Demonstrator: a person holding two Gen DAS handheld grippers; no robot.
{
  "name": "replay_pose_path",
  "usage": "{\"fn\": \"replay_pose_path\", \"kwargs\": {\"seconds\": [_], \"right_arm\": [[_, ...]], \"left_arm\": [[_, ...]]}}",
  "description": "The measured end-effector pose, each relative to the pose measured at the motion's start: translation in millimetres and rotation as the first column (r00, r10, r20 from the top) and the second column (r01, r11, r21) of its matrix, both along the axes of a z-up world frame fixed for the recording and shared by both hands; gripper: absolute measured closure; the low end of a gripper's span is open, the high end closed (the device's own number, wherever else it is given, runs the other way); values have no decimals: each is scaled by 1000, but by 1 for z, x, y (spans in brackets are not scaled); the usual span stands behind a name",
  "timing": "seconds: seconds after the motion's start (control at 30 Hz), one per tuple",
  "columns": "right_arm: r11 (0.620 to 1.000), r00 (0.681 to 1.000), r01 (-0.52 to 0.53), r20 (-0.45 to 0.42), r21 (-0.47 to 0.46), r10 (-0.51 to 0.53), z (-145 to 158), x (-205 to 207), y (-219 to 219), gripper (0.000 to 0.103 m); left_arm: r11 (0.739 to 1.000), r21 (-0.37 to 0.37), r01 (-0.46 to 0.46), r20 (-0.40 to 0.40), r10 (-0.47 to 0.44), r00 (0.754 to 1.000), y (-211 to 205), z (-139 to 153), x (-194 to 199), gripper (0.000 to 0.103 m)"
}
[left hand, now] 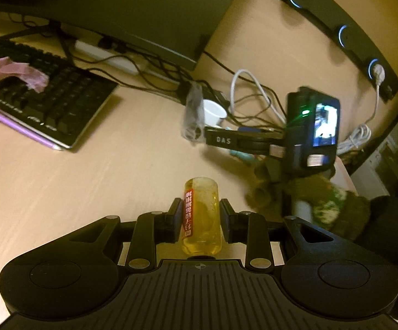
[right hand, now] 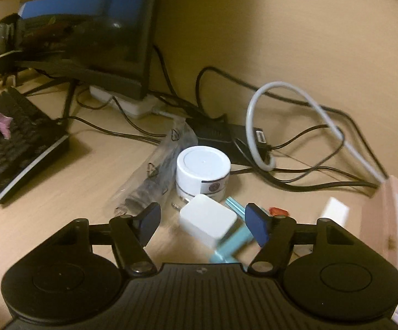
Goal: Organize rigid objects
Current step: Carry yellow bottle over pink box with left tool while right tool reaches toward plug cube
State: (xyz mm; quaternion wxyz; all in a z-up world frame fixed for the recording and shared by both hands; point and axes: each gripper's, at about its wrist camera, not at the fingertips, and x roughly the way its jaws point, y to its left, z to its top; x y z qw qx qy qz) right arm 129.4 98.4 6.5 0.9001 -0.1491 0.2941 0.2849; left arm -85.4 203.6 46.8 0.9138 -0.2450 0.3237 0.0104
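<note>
My left gripper (left hand: 200, 214) is shut on a small yellow bottle (left hand: 201, 217) with a red label, held above the wooden desk (left hand: 89, 187). My right gripper (right hand: 203, 224) is open; a white charger plug (right hand: 207, 224) lies between its fingers on the desk, over a light blue object (right hand: 233, 240). A white round jar (right hand: 203, 172) and a clear plastic bag (right hand: 155, 170) lie just beyond. The right gripper with its lit screen also shows in the left wrist view (left hand: 300, 134).
A black keyboard (left hand: 47, 96) with a pink cloth (left hand: 9, 74) lies at left. A monitor (left hand: 116, 8), power strip (right hand: 124, 100) and tangled cables (right hand: 303, 143) fill the back. A cardboard box (right hand: 391, 214) stands at right.
</note>
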Motion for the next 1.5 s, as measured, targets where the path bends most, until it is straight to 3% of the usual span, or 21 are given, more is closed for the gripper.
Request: {"fn": "replay_pose_path", "kwargs": {"seconds": [0.1, 0.17, 0.3, 0.57, 0.67, 0.83, 0.93, 1.07, 1.13, 1.2, 1.3, 1.43, 1.5], "right_arm": [[999, 998, -6, 55, -33, 8, -9, 3, 10, 36], [998, 999, -30, 21, -61, 32, -11, 4, 12, 52], [992, 997, -83, -6, -91, 82, -6, -8, 7, 53], [996, 997, -82, -8, -23, 82, 58, -73, -59, 53], [998, 999, -37, -14, -42, 36, 70, -98, -92, 53], [990, 991, 131, -33, -55, -133, 86, -122, -156, 53], [972, 972, 231, -38, -45, -233, 96, -137, -196, 53], [933, 933, 359, -25, -17, -360, 99, -162, -245, 53], [921, 920, 391, -45, 6, -390, 94, -170, -262, 53], [890, 888, 456, -76, -4, -454, 87, -176, -272, 53], [866, 865, 499, -80, 28, -496, 83, -192, -285, 53], [833, 831, 552, -104, 37, -546, 78, -204, -292, 53], [832, 830, 554, -93, 12, -551, 74, -208, -289, 53]], "left_arm": [[1000, -22, -6, -9, 5, 1000, 1, -6, -2, 71], [1000, -27, 8, -17, -9, 1000, -2, -9, -2, 71], [999, -35, 37, -32, -38, 999, -7, -10, 2, 71], [976, -43, 212, -69, -215, 974, -42, -5, 18, 71], [949, -67, 308, -99, -314, 944, -68, -4, 30, 71], [870, -89, 485, -139, -493, 859, -112, 7, 58, 71], [817, -84, 571, -137, -577, 805, -138, 18, 81, 71], [773, -37, 634, -91, -634, 768, -168, 40, 114, 71], [775, -24, 632, -67, -632, 772, -180, 49, 132, 71], [766, -51, 641, -44, -643, 765, -191, 55, 156, 71], [770, -20, 638, -20, -638, 770, -212, 61, 185, 71], [784, -29, 621, 21, -620, 784, -244, 56, 231, 71], [806, 31, 591, 26, -592, 806, -252, 52, 241, 70]]}}
